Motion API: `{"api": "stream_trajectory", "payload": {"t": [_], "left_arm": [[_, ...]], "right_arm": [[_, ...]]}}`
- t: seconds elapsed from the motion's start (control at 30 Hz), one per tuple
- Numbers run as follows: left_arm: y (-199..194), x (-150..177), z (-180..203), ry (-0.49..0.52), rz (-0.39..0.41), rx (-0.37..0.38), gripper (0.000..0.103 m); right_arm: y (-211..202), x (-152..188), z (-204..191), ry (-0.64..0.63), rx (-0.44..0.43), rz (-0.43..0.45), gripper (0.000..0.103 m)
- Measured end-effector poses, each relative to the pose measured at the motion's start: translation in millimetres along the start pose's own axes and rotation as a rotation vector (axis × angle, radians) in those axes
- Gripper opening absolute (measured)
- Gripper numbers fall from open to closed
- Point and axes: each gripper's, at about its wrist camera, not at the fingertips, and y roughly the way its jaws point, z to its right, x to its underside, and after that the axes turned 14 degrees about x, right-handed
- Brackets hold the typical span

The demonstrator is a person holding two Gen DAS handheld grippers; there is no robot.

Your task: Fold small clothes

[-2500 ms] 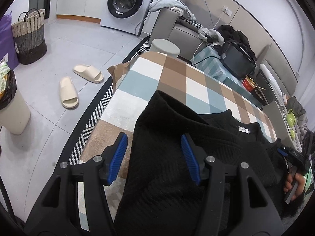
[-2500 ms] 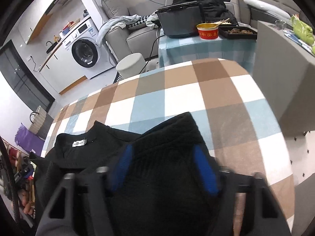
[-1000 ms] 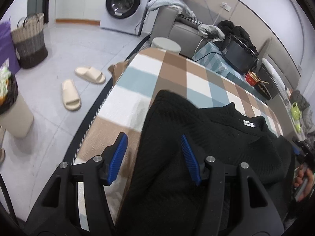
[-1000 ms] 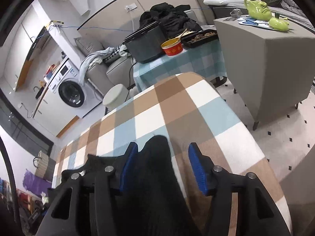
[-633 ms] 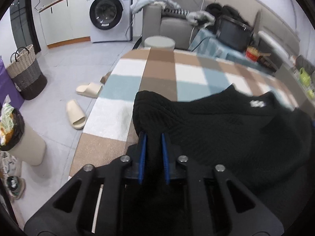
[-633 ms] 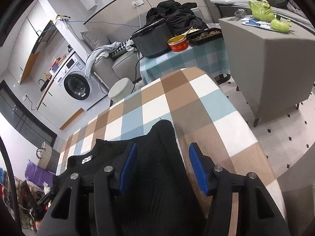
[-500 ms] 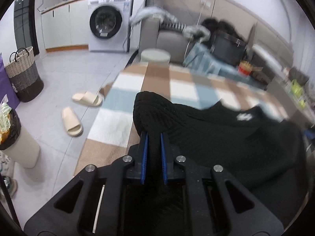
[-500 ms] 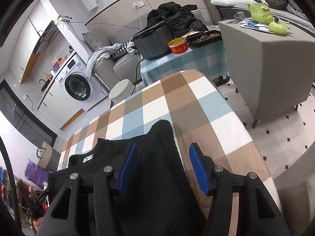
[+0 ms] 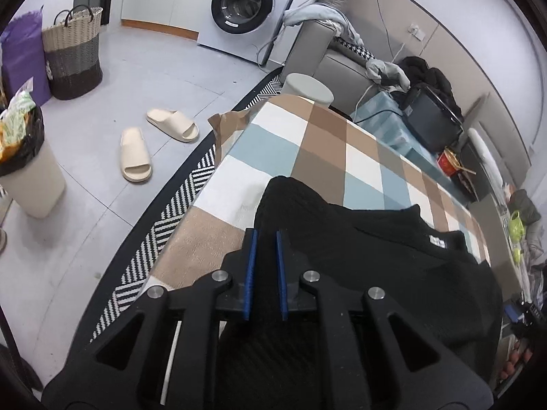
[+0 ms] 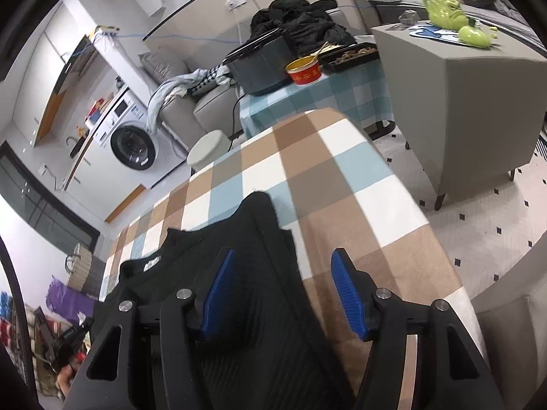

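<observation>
A black ribbed knit sweater (image 9: 393, 266) lies on the table's brown, blue and white checked cloth (image 9: 324, 150), its white neck label facing up. My left gripper (image 9: 266, 235) is shut on the sweater's left sleeve, with the cuff end bulging just beyond the blue pads. In the right wrist view the same sweater (image 10: 246, 249) runs toward me with its right sleeve tip pointing to the table's far side. My right gripper (image 10: 283, 256) stands open over that sleeve, its left pad above the fabric and its right pad above bare cloth (image 10: 359, 205).
Left of the table are two cream slippers (image 9: 136, 153), a woven basket (image 9: 73, 51), a lined bin (image 9: 27, 171) and a washing machine (image 9: 246, 3). A round stool (image 9: 309, 87) stands at the far end. A grey cabinet (image 10: 471, 78) stands to the right.
My left gripper has shut on the left sleeve and shifted with it. My right gripper has stayed open over the right sleeve, drifting a little.
</observation>
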Motion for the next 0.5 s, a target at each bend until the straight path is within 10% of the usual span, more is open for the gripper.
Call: {"api": "stream_trajectory", "payload": {"t": [0.23, 0.5], "left_arm": [[-22, 12, 35, 0.114, -0.003, 0.021, 0.057], [-29, 36, 73, 0.22, -0.067, 0.072, 0.066]], "right_arm": [[-4, 10, -49, -0.154, 0.003, -0.032, 0.06], [31, 34, -119, -0.329, 0.009, -0.093, 0.062]]}}
